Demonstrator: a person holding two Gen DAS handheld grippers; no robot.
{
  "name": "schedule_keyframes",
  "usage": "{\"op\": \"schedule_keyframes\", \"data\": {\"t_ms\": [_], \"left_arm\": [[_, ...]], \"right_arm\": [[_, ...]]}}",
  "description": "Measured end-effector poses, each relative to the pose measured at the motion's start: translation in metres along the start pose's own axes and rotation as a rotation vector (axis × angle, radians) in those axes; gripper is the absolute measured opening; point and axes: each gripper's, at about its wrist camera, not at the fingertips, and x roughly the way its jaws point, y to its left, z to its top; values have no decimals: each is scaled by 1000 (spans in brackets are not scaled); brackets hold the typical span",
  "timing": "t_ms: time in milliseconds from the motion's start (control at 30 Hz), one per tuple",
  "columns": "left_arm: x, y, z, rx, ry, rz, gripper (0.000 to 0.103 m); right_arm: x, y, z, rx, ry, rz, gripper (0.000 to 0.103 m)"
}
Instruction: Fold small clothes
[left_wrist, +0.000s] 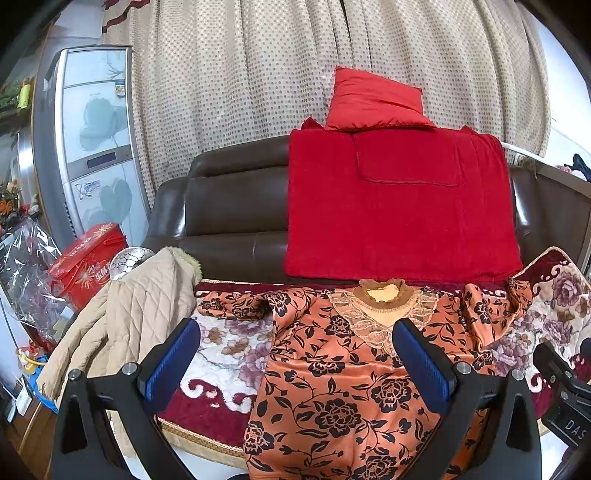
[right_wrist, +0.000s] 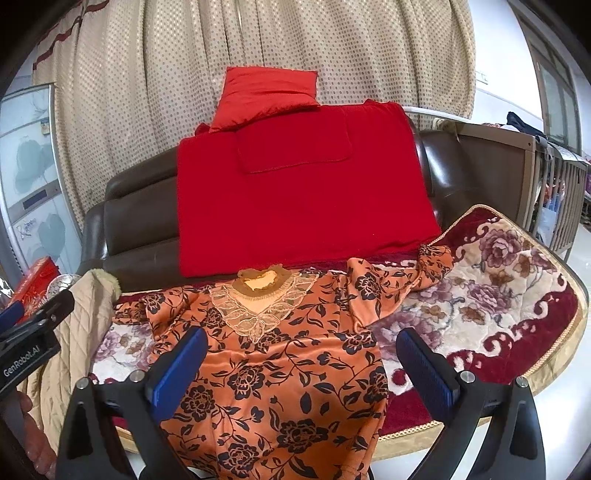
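Observation:
An orange top with black flowers (left_wrist: 332, 391) and a lace collar lies spread flat, front up, on the floral sofa cover (left_wrist: 229, 350); it also shows in the right wrist view (right_wrist: 280, 384). Its right sleeve (right_wrist: 399, 280) stretches out; its left sleeve (left_wrist: 236, 299) lies toward the beige coat. My left gripper (left_wrist: 295, 363) is open and empty, hovering above the top's left side. My right gripper (right_wrist: 301, 367) is open and empty above the top's right side. The hem hangs over the seat's front edge.
A beige quilted coat (left_wrist: 129, 317) lies at the left end of the seat. A red blanket (left_wrist: 399, 206) drapes the brown sofa back with a red pillow (left_wrist: 373, 99) on top. A red box (left_wrist: 88, 262) and clutter stand left; a crib (right_wrist: 554, 184) stands right.

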Motion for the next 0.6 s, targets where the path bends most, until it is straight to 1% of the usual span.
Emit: {"op": "schedule_keyframes", "data": {"t_ms": [33, 67, 100, 267, 433, 467, 600], "left_arm": [[0, 0, 0, 0, 5, -2, 103], [0, -1, 0, -7, -17, -3, 103], [0, -2, 0, -8, -20, -4, 103], [3, -5, 0, 9, 5, -5, 103], [5, -10, 0, 17, -7, -3, 103], [5, -10, -1, 10, -6, -8, 103], [7, -14, -1, 20, -13, -5, 103]], "right_arm": [[0, 0, 0, -3, 4, -5, 103], [0, 0, 0, -7, 10, -8, 103], [0, 1, 0, -8, 11, -8, 103], [2, 0, 0, 16, 42, -5, 103], [3, -2, 1, 27, 53, -8, 103], [4, -3, 0, 24, 37, -9, 103], [6, -4, 1, 26, 37, -8, 103]]}}
